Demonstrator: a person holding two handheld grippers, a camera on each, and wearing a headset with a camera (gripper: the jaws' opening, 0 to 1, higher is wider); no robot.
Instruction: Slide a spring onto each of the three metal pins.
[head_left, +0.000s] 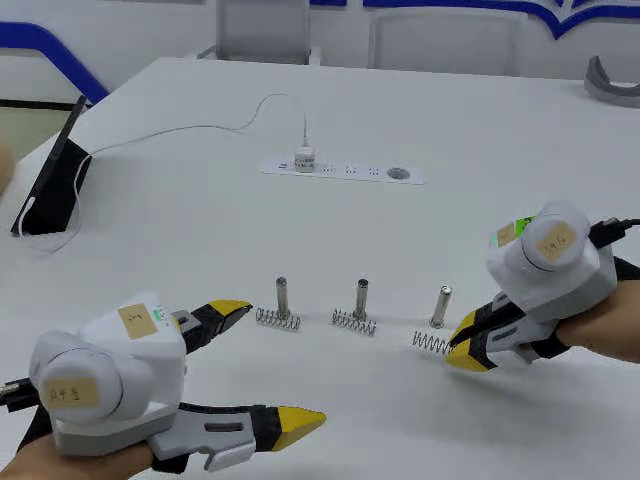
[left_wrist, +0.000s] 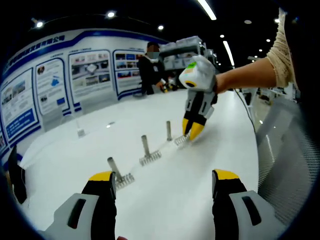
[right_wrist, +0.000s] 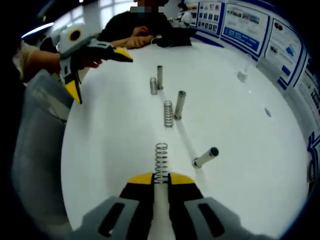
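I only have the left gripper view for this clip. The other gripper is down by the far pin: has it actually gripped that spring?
Observer: Yes. The right gripper view shows the right gripper shut on the near end of the spring.
Operator: And what lies further back?
Observer: In the head view, a power strip with a white charger plugged in. Its cable runs to a dark tablet on the left.
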